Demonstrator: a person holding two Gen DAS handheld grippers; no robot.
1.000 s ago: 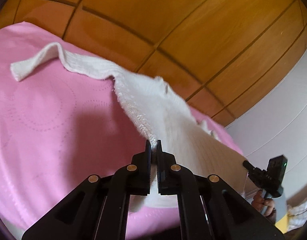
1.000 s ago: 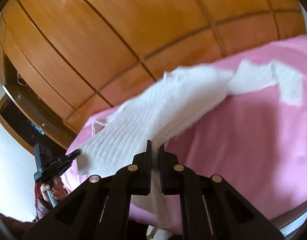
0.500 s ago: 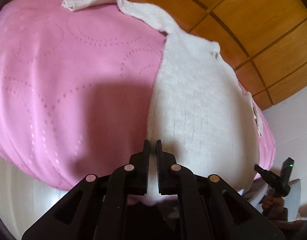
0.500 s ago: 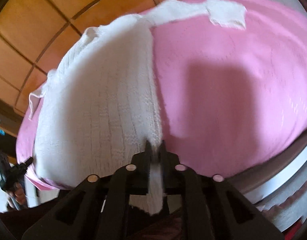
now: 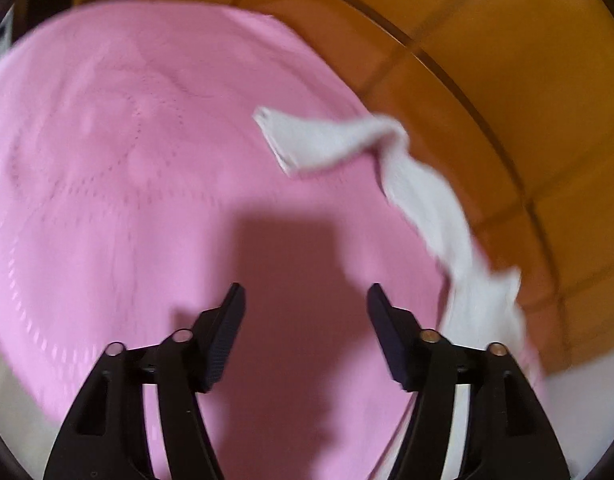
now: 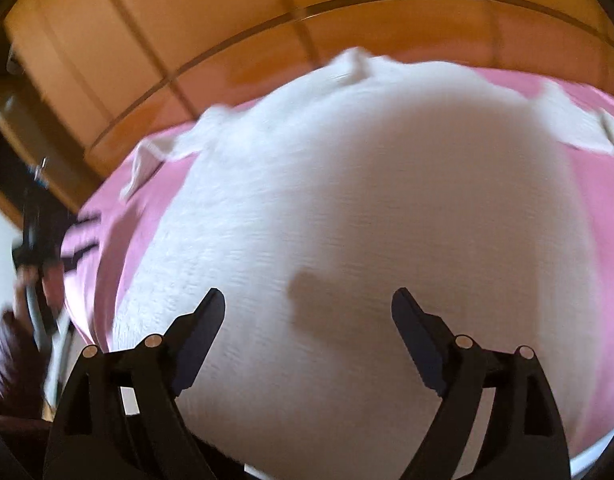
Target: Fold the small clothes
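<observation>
Both tools gape wide and hold nothing: the left tool point(image 5: 303, 312) over the pink bed cover point(image 5: 107, 160), the right tool point(image 6: 307, 312) above the white knit garment point(image 6: 367, 208) lying flat there. Its twisted sleeve point(image 5: 327, 144) could spoil the fold.

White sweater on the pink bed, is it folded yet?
Not yet. Done: the white sweater lies spread flat on the pink bedspread. In hand: nothing; the left claw and right claw are open. Left: folding the sleeve and body.
</observation>
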